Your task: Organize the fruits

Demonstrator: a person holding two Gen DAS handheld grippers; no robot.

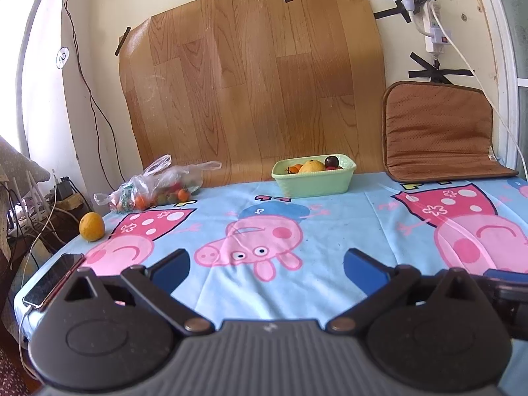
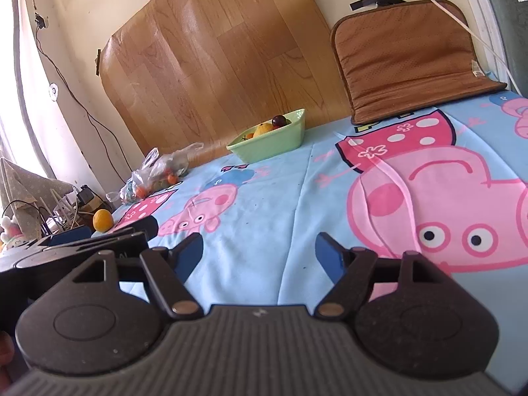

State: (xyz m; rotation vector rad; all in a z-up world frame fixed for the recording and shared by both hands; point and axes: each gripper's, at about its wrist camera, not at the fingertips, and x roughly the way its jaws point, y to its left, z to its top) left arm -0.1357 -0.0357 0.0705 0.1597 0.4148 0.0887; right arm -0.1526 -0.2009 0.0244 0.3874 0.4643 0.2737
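Left gripper (image 1: 265, 264): was open, held nothing.
Right gripper (image 2: 259, 254): was open too, empty.
Loose orange (image 1: 92, 226): one, far ahead-left of left gripper; looked firm, round, might roll; grab its middle.
Bag of fruit (image 1: 155, 186): one, soft, floppy, slippery.
Green basket (image 1: 313, 181): one, straight ahead, a few fruits inside.

The right gripper (image 2: 259, 257) is held wide above the bedsheet (image 2: 270, 198). A green basket (image 2: 274, 143) of fruit is seen at its far edge, a loose orange (image 2: 103, 220) at its left edge.

Two low wrist views across the cartoon bedspread (image 1: 330, 217) toward the wall — shared green basket (image 1: 313, 178) (image 2: 267, 145), right view tilted.
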